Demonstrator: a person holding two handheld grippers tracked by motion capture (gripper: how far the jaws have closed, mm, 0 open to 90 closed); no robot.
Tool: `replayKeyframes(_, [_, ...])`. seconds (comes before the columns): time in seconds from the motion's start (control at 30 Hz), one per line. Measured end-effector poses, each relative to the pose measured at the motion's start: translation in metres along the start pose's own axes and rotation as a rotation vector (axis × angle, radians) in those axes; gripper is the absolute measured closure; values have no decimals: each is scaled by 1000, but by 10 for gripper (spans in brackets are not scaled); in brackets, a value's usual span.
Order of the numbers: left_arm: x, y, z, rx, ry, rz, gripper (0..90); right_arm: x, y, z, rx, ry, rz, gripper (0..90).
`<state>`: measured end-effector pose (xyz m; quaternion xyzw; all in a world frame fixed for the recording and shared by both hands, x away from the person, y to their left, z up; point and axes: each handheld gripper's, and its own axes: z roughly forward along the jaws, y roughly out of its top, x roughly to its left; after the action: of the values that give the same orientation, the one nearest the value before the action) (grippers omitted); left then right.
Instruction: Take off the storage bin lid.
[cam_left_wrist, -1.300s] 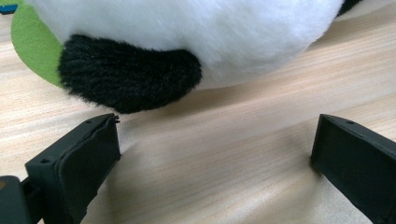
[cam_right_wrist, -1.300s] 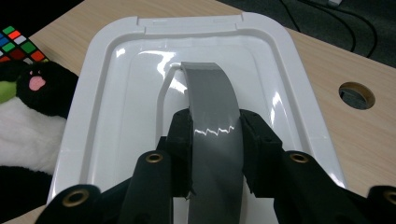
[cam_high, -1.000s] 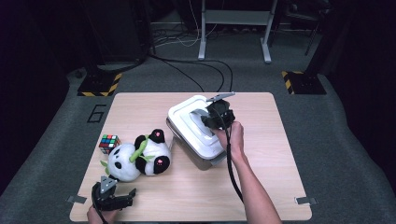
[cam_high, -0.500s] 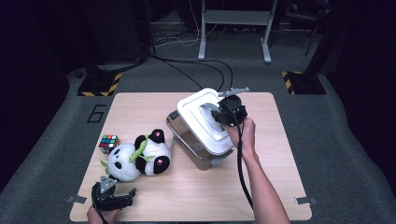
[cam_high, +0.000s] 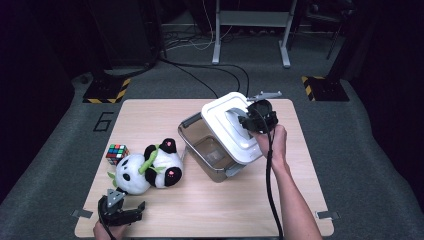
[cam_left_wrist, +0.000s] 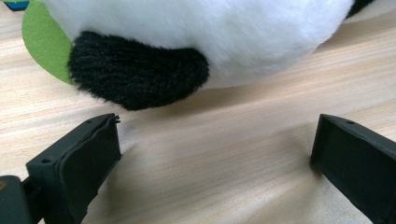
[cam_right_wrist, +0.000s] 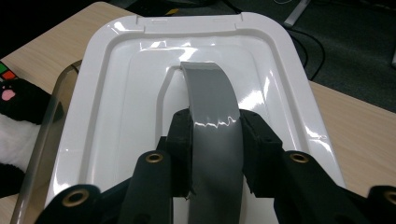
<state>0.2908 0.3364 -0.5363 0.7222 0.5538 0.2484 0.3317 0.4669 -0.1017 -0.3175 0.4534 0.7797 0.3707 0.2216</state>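
Dark room, grey carpet, cables and a metal stand behind; one pale wooden counter (cam_high: 280, 210) carries everything.

Item 1, right tongs (cam_right_wrist: 215, 140): clenched on the grey handle (cam_right_wrist: 210, 107) of the white lid (cam_right_wrist: 116, 116). In the right gripper view I see both jaws pressed against the handle's two sides. In the high view these tongs (cam_high: 252, 121) sit at about 1 o'clock from the counter's middle, my hand just below them.

Item 2, white lid (cam_high: 227, 125): lifted and tilted, its 5 o'clock edge low over the bin's right side, its 11 o'clock edge raised. I cannot tell whether that low edge touches the rim.

Item 3, clear bin (cam_high: 200, 145): near the counter's middle, its left half uncovered. I judge the opening half done; the lid has yet to be carried clear and set down.

Item 4, left tongs (cam_left_wrist: 215, 154): released, jaws wide apart on bare wood, nothing between them. In the high view they (cam_high: 131, 212) lie at 7 o'clock near the counter's edge.

Item 5, panda plush (cam_high: 147, 167): lying at 9 o'clock, untouched, just ahead of the left tongs; its black limb (cam_left_wrist: 135, 74) and a green leaf (cam_left_wrist: 44, 44) fill the upper left gripper view. By my judgement, it may go into the bin next.

Item 6, puzzle cube (cam_high: 116, 152): just beyond the panda at 9 o'clock, untouched.
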Motion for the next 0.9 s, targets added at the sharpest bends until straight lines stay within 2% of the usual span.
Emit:
replayKeyframes(0.4, [1, 0, 0, 1, 6, -6, 11, -26, -9, -11, -9, -41, 30, 670])
replayKeyframes(0.47, [1, 0, 0, 1, 3, -6, 11, -35, -13, -13, -6, -53, 51, 670])
replayKeyframes(0.6, [1, 0, 0, 1, 3, -6, 11, -41, -19, -13, -5, -64, 60, 670])
replayKeyframes(0.73, [1, 1, 0, 4, 3, -4, 11, -50, -27, -7, 11, -80, 96, 670])
replayKeyframes(0.9, [1, 1, 0, 5, 3, -4, 11, -59, -32, -4, 12, -94, 118, 670])
